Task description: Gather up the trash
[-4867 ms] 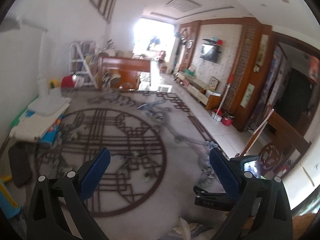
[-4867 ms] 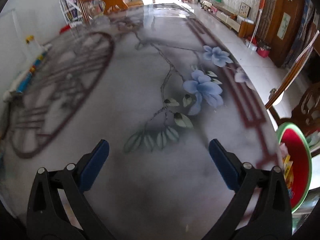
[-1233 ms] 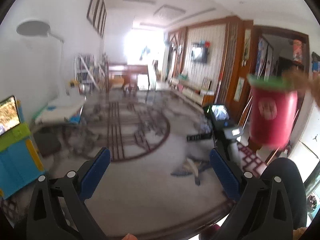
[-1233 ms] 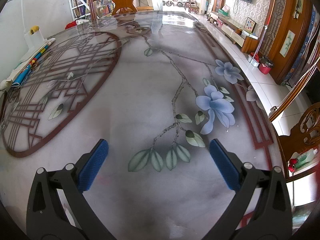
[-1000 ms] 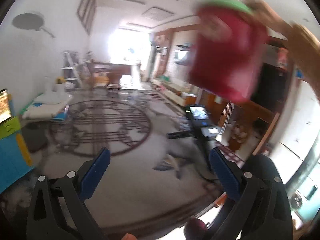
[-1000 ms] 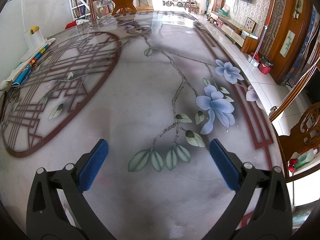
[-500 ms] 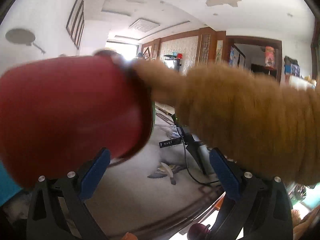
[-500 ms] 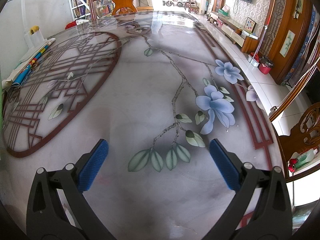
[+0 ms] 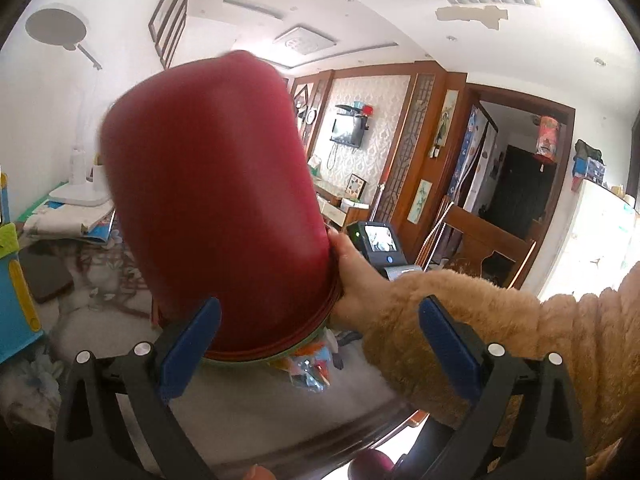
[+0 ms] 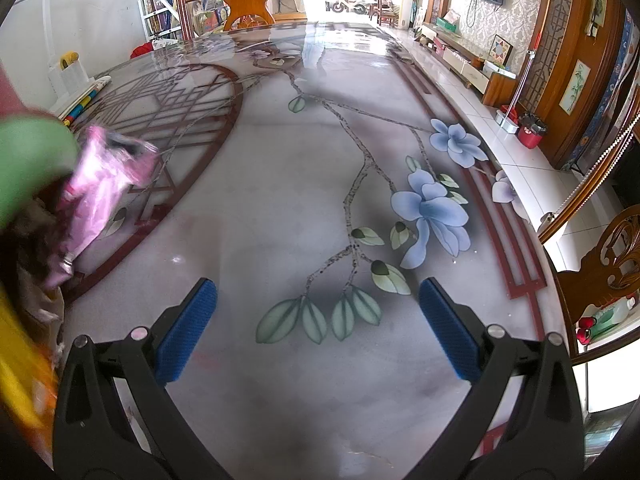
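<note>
No readable writing anywhere, the small screen (image 9: 379, 239) behind the hand was too tiny to make out.

Counting it up: one red bin (image 9: 216, 204), tipped mouth-down over the table (image 10: 280, 208) and held at its green rim by a bare hand (image 9: 352, 280) in a fuzzy tan sleeve (image 9: 500, 344). Colourful wrappers (image 9: 310, 366) were spilling out right under the rim onto the tabletop. From the right wrist view that's a pink wrapper (image 10: 100, 184) mid-drop at the left edge, plus something yellow (image 10: 20, 364) and blurry below it; can't say how many pieces in all.

Left gripper (image 9: 316, 348) was spread wide, nothing between the blue pads, with the bin just in front. Right gripper (image 10: 316, 328) was equally wide and empty, hovering over the painted blue flowers (image 10: 434, 208).

Room-wise, the middle and right of the table were bare out to the red border stripe, and one carved wooden chair (image 10: 604, 264) sat close to the right edge.
</note>
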Tool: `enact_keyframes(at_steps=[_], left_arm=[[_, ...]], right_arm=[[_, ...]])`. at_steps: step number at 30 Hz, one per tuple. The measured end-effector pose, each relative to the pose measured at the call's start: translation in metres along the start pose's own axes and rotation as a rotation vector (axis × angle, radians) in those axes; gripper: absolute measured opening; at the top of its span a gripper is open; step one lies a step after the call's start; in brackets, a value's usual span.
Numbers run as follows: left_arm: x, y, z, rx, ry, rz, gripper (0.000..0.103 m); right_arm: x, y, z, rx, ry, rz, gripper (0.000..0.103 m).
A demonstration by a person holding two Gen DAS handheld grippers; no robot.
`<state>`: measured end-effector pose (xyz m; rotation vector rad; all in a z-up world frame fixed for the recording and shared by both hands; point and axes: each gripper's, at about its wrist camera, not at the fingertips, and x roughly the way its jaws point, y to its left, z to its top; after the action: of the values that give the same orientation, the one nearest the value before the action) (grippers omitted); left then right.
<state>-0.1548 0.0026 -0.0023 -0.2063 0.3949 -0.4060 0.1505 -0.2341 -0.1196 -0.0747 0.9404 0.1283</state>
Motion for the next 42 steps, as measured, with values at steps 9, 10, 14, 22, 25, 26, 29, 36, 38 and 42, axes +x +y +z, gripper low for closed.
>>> enact_keyframes(at_steps=[9,10,14,22,25,26,29,36,38,42], left_arm=[[0.007,-0.004,-0.003,0.025,0.037,-0.019,0.095],[0.007,-0.003,-0.003,0.025,0.040,-0.021,0.095],[0.008,-0.002,-0.004,0.025,0.045,-0.024,0.095],[0.011,0.004,-0.004,-0.012,0.056,-0.018,0.095],[0.014,0.006,-0.005,-0.016,0.069,-0.007,0.095],[0.015,0.006,-0.005,-0.017,0.073,-0.002,0.095],[0.018,0.008,-0.006,-0.026,0.089,0.005,0.095],[0.033,0.013,-0.012,-0.035,0.160,0.033,0.095],[0.037,0.011,-0.014,-0.024,0.178,0.044,0.095],[0.045,0.007,-0.018,-0.011,0.214,0.046,0.095]], right_arm=[[0.000,0.000,0.000,0.000,0.000,0.000,0.099],[0.000,0.000,0.000,0.000,0.000,0.000,0.099],[0.000,0.000,0.000,0.000,0.000,0.000,0.099],[0.000,0.000,0.000,0.000,0.000,0.000,0.099],[0.000,0.000,0.000,0.000,0.000,0.000,0.099],[0.000,0.000,0.000,0.000,0.000,0.000,0.099],[0.000,0.000,0.000,0.000,0.000,0.000,0.099],[0.000,0.000,0.000,0.000,0.000,0.000,0.099],[0.000,0.000,0.000,0.000,0.000,0.000,0.099],[0.000,0.000,0.000,0.000,0.000,0.000,0.099]])
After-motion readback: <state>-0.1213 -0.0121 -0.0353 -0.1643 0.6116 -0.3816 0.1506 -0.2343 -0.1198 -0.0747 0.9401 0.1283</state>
